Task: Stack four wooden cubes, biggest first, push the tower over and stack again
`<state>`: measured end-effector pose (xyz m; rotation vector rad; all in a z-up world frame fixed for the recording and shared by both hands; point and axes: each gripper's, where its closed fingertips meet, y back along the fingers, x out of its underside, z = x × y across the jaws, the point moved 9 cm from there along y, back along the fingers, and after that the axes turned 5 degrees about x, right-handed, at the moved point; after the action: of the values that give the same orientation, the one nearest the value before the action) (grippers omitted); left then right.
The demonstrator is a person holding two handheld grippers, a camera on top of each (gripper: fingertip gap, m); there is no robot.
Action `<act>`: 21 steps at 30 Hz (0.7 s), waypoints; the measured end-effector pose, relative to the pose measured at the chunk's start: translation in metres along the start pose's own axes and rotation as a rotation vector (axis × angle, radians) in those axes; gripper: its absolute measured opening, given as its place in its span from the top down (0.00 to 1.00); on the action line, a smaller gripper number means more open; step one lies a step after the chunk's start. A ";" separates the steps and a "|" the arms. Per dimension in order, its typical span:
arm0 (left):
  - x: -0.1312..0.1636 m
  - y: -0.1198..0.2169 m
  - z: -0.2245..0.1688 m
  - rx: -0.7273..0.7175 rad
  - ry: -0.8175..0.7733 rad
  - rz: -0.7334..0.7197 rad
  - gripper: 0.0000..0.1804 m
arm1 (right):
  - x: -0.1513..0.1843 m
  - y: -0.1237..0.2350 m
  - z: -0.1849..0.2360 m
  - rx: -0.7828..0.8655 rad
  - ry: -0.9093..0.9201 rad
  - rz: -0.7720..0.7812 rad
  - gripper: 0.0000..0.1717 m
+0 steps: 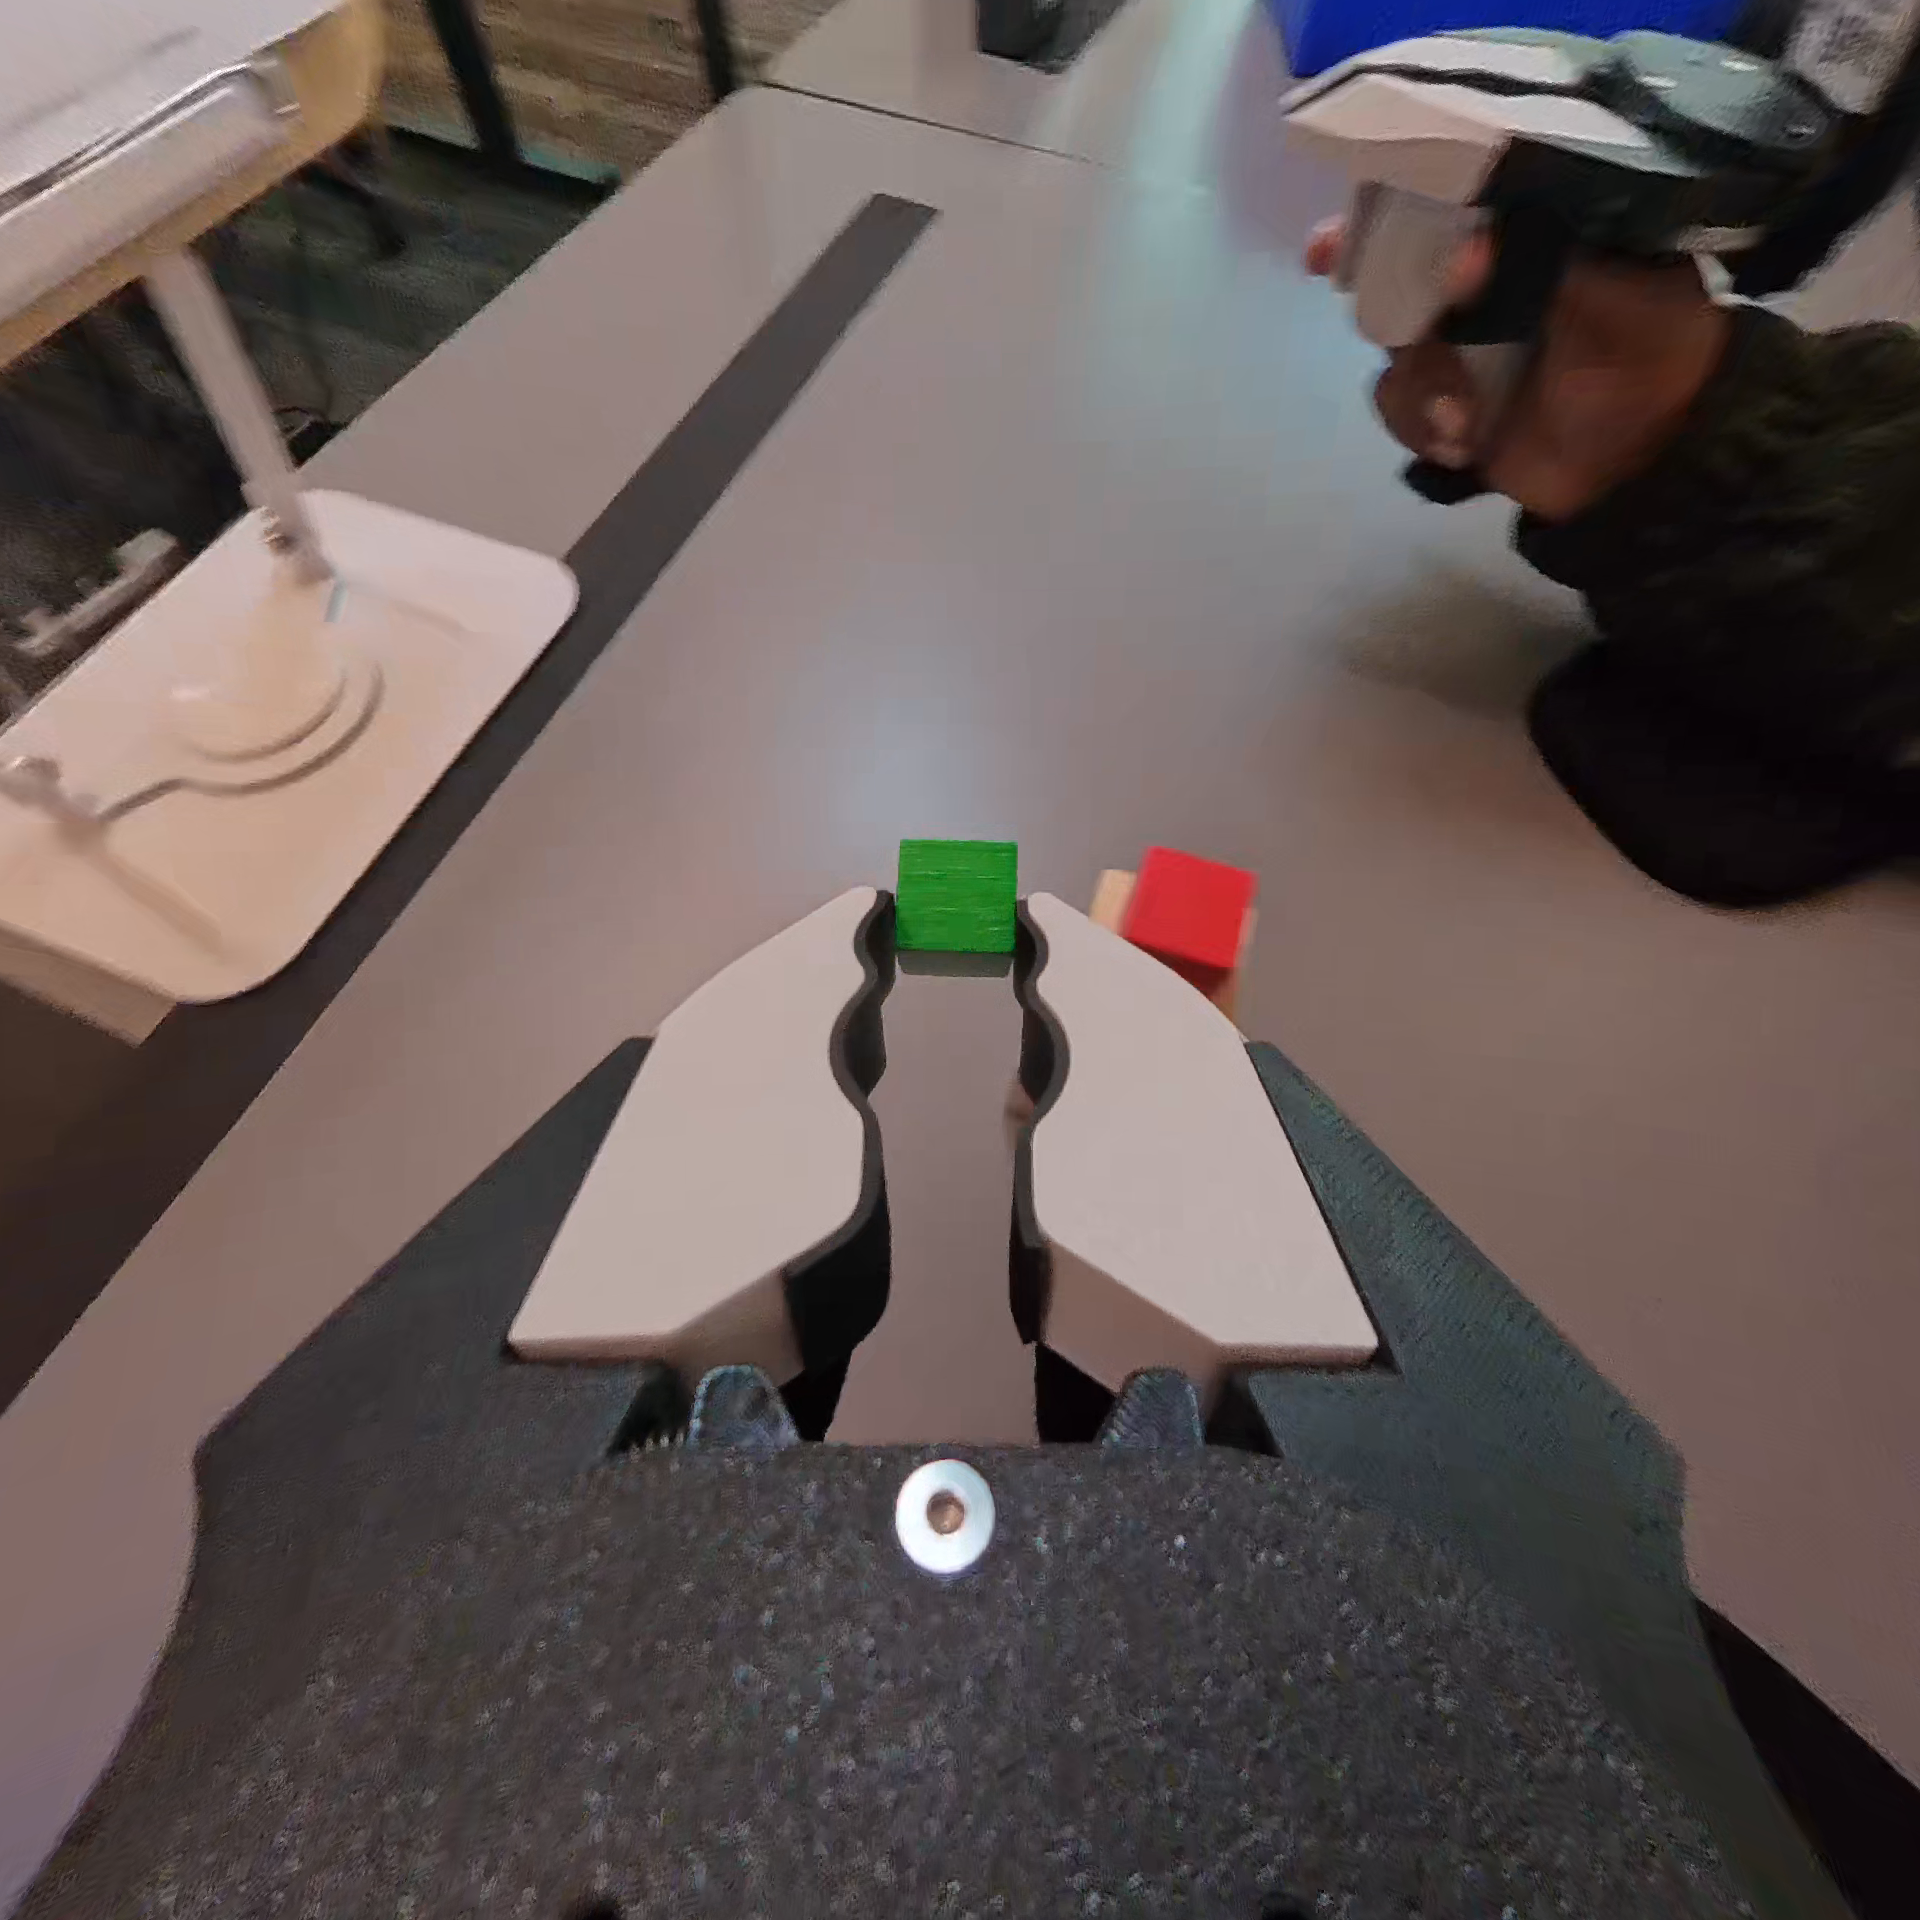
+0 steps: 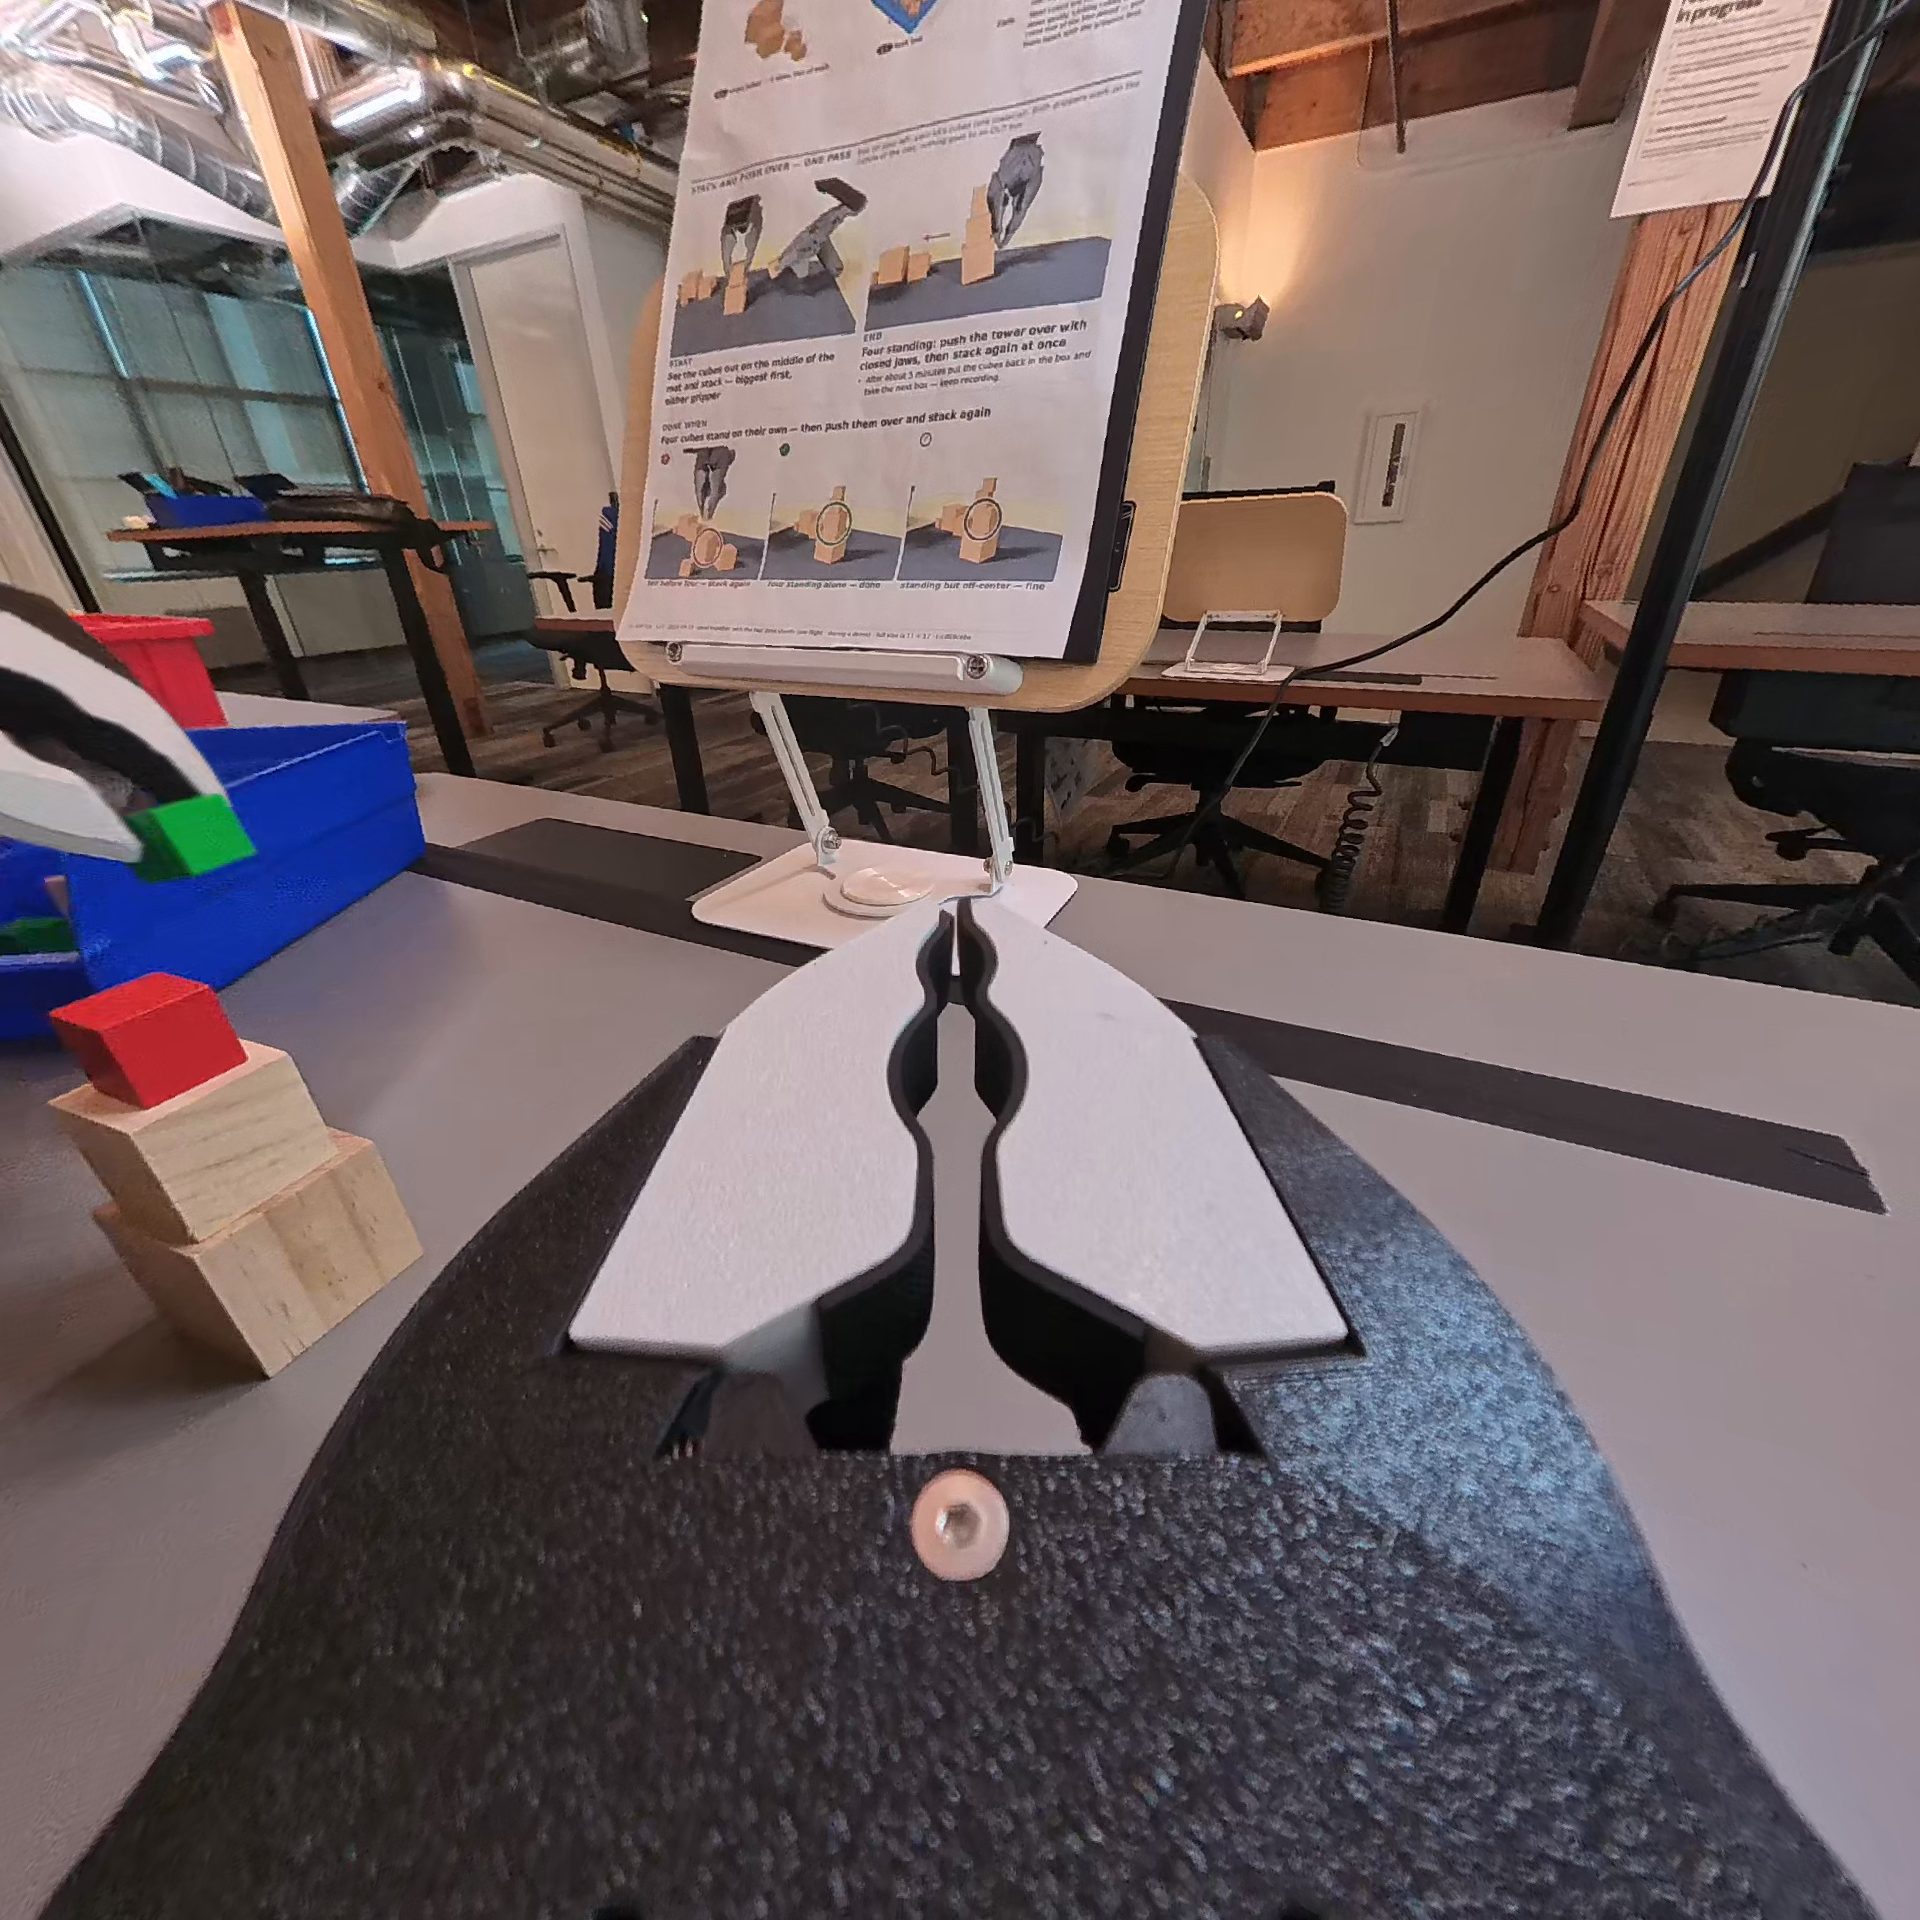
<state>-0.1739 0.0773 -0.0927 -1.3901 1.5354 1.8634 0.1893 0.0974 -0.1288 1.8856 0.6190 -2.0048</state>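
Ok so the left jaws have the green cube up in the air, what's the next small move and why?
Probably carry the green cube over until it sits above the red cube, then lower it. The left gripper grips it well off the table, and the red cube tops two wooden blocks, its upper face bare. The right gripper is shut, holding nothing, off to the side.

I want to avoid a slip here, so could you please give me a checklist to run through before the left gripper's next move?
1. Green cube between both fingertips of the left gripper: ok.
2. Cube lifted off the table: ok.
3. Stack standing, red cube on two wooden blocks: ok.
4. Red cube's top bare: ok.
5. Right gripper shut, apart from the stack: ok.
6. Grip firmness: cannot tell.
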 end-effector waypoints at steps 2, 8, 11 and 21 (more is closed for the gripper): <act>-0.012 -0.002 -0.015 0.081 -0.055 0.029 0.88 | 0.000 0.000 0.000 -0.006 -0.001 -0.002 1.00; -0.017 -0.016 -0.027 0.204 -0.108 0.115 0.88 | -0.001 0.000 0.001 -0.010 0.007 -0.004 1.00; -0.015 -0.021 -0.028 0.224 -0.117 0.142 0.88 | -0.001 0.001 0.001 -0.008 0.004 -0.006 1.00; -0.013 -0.030 -0.032 0.230 -0.157 0.215 0.88 | 0.000 0.000 0.001 -0.007 0.007 -0.002 1.00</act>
<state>-0.1302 0.0632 -0.0958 -0.9888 1.8088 1.7963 0.1888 0.0968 -0.1284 1.8893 0.6296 -1.9959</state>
